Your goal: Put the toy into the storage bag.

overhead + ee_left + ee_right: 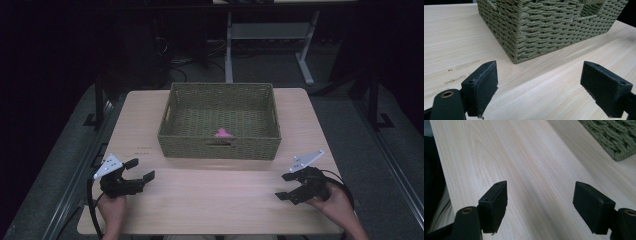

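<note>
A woven basket (219, 122) sits at the table's (210, 200) twelve o'clock edge, a pink thing (223, 133) inside. The left gripper (141, 170) at seven o'clock and right gripper (285, 186) at five — both wide open, empty — flank bare wood.

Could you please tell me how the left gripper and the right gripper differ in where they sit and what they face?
The left gripper rests near the table's front left, the right gripper near its front right. The left gripper view faces a corner of the green woven basket; in the right gripper view the basket sits off at the top right. Both are open and hold nothing.
</note>
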`<state>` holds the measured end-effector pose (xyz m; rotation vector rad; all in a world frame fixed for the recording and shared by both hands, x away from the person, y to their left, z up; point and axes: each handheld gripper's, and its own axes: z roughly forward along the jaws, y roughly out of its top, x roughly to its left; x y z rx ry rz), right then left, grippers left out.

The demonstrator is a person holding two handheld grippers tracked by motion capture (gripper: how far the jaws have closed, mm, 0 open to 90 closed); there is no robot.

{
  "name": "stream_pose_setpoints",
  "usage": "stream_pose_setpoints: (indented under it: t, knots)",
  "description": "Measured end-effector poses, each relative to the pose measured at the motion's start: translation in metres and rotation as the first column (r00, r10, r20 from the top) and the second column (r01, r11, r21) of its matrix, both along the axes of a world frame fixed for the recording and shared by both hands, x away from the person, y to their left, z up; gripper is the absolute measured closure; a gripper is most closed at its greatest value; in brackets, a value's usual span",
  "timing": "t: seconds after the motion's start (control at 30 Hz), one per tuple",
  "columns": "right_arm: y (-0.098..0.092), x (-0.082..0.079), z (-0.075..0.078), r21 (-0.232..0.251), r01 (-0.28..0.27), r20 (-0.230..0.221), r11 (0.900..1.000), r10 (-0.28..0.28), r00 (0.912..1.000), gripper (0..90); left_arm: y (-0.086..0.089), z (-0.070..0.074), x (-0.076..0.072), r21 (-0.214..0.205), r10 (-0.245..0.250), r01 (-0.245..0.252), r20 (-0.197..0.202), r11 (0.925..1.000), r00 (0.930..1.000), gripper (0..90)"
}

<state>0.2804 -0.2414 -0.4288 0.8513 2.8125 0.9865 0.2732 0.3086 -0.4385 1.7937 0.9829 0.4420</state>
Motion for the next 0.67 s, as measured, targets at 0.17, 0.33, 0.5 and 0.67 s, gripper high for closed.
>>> stream_pose_setpoints:
  t: [0.17,0.33,0.5,0.67]
  knots:
    - [-0.005,-0.009,-0.005,0.004,0.021,0.009,0.9998,-0.021,0.9997,27.1,-0.001,0.0,0.0,0.001,0.0,0.0,-0.001,1.0,1.0,13.9]
    - [-0.008,-0.014,-0.008,0.0,0.039,0.017,0.9992,-0.039,0.9991,27.1,-0.001,0.0,0.0,0.002,0.0,0.0,0.0,1.0,1.0,13.8]
    - [-0.011,-0.028,-0.014,0.02,0.088,0.058,0.9959,-0.089,0.9943,27.1,-0.001,0.0,0.0,0.002,0.0,0.0,0.001,1.0,1.0,13.9]
    - [-0.013,-0.035,-0.02,0.043,0.103,0.065,0.9938,-0.105,0.9923,27.1,-0.002,0.0,0.001,0.006,-0.001,0.001,0.002,1.0,1.0,13.9]
